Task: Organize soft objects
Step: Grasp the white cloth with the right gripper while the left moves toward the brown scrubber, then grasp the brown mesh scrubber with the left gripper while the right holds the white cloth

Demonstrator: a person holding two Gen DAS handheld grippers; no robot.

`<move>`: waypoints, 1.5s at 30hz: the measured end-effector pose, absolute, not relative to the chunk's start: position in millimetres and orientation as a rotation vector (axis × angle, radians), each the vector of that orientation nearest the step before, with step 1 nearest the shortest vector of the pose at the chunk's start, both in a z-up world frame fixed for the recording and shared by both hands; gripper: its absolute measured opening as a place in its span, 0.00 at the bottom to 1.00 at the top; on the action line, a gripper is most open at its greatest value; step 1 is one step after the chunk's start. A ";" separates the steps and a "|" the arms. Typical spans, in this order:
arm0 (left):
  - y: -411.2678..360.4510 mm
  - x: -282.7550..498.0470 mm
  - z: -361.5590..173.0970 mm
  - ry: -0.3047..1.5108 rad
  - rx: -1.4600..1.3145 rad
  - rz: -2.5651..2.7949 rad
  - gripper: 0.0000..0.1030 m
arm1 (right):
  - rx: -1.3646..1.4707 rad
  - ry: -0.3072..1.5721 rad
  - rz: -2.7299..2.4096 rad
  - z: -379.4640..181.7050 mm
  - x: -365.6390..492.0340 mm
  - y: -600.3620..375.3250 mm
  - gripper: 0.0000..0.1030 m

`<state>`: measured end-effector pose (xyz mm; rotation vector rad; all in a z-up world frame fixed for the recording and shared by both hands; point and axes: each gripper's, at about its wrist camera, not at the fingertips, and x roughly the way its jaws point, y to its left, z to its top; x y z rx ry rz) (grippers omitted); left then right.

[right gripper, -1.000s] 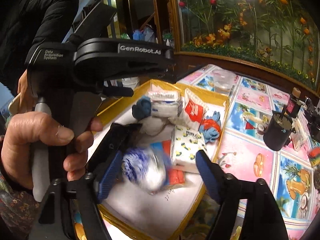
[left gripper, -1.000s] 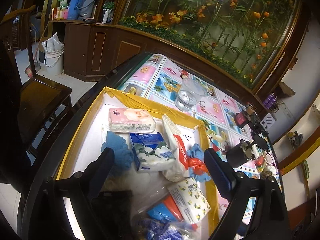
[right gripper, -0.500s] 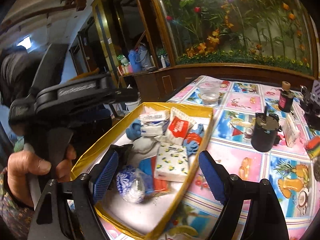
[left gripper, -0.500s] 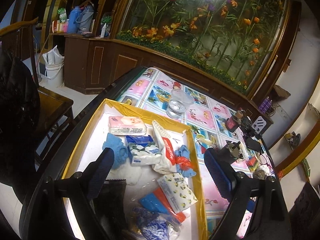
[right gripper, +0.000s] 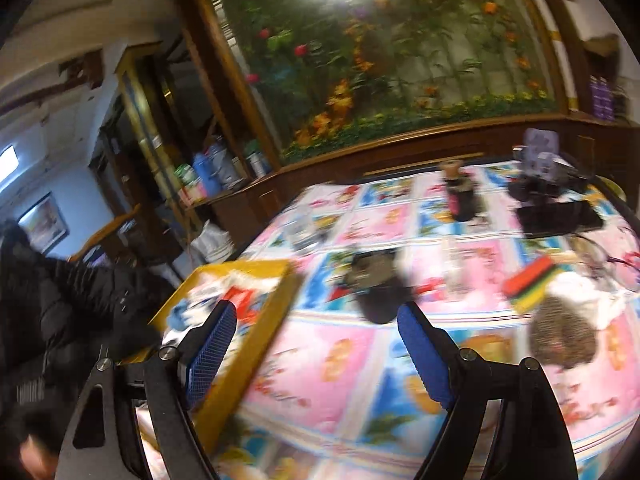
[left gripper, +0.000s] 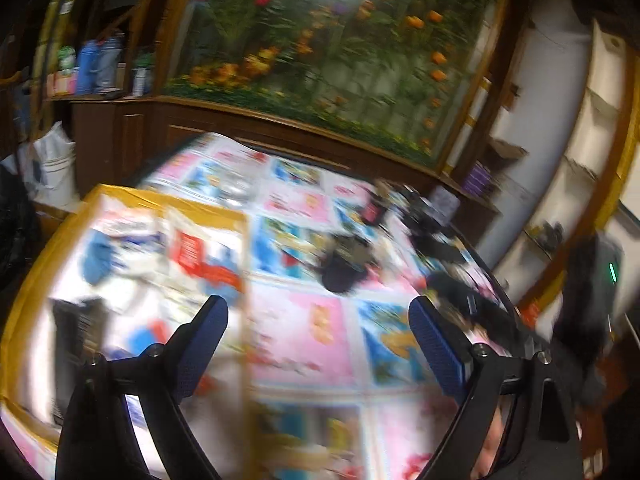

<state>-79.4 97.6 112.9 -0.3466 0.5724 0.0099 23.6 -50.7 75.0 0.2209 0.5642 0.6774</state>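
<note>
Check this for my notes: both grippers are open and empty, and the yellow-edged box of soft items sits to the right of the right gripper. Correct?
Not quite. In the right wrist view the yellow-edged box sits to the left of the right gripper, behind its left finger. Both the right and left gripper are open and empty.

Both views are smeared by motion. Ahead of the left gripper (left gripper: 316,332), jaws wide and empty, bare patterned table (left gripper: 304,332) lies open toward 12 o'clock as far as a dark round container (left gripper: 340,268). The yellow-rimmed box (left gripper: 244,248) walls off 9 to 10 o'clock, crowded with soft packets. Before the right gripper (right gripper: 316,332), likewise wide and empty, the pink cloth is free; a brown mesh lump (right gripper: 564,336) and a striped block (right gripper: 532,280) stand at 2 o'clock.
</note>
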 end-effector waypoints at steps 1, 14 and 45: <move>80.5 -76.2 106.8 0.579 -0.325 -0.029 0.89 | 0.234 0.562 0.639 75.0 30.9 -66.9 0.84; 14.4 -19.5 39.8 0.728 -0.330 -0.206 0.89 | 0.457 0.767 0.218 28.2 144.8 -237.0 0.83; 39.7 -20.1 38.0 0.714 -0.366 -0.052 0.89 | 0.053 0.878 0.489 6.0 125.8 -85.8 0.83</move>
